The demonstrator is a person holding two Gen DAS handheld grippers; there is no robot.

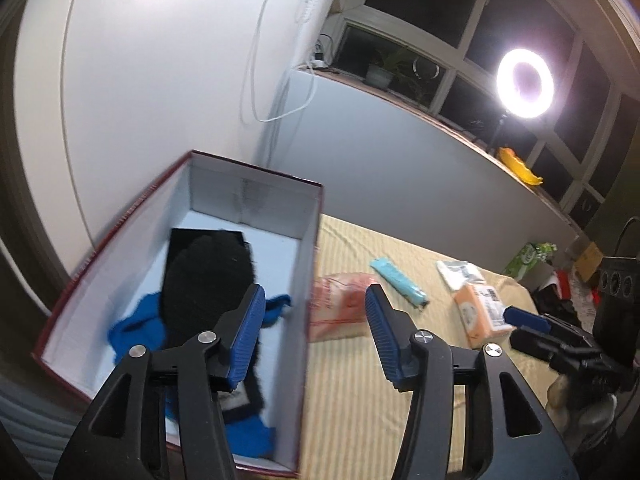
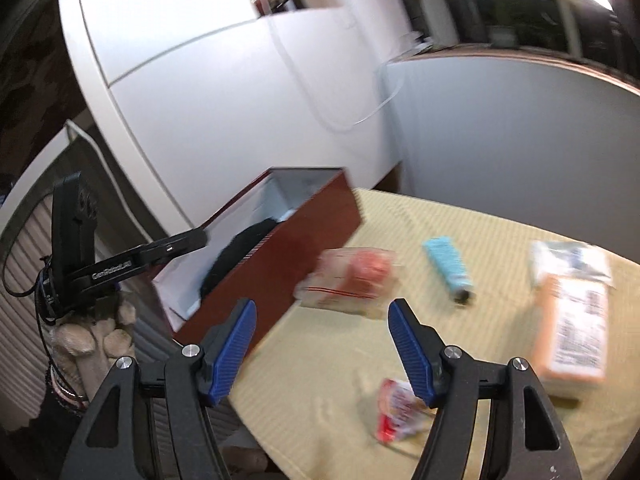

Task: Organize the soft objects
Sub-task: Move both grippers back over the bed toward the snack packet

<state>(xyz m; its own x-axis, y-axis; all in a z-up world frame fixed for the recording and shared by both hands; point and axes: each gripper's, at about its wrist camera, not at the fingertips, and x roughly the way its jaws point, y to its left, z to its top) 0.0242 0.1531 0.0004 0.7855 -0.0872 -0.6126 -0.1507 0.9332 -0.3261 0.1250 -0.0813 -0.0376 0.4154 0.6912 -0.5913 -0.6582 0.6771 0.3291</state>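
1. The left gripper (image 1: pixel 316 332) has its blue-padded jaws parted with nothing between them; they hang over the right-hand wall of the dark red cardboard box with a white inside (image 1: pixel 312 240), the left pad over the box's inside and the right pad over the worktop.
2. Just under and behind the left pad lies a black knitted fabric piece (image 1: pixel 208 280) on top of a crumpled bright blue cloth (image 1: pixel 134 326) — both inside the box, on its floor.
3. The right gripper (image 2: pixel 322 344) also has its jaws apart and empty; its view is blurred by motion.
4. Close below the right pad of the right jaws sits a small red-and-white crinkled packet (image 2: pixel 396 412) on the worktop covered in pale yellow striped cloth (image 2: pixel 320 380).
5. Just beyond the gap of both pairs of jaws lies a clear plastic pouch with red-orange contents (image 2: pixel 352 276), touching or nearly touching the box's outer side.
6. Further out and to the right of the jaws — a light blue tube with a dark cap (image 2: pixel 448 268).
7. To the right again, an orange parcel with a printed label (image 2: pixel 572 328), and behind it a white plastic-wrapped packet (image 2: pixel 568 260).
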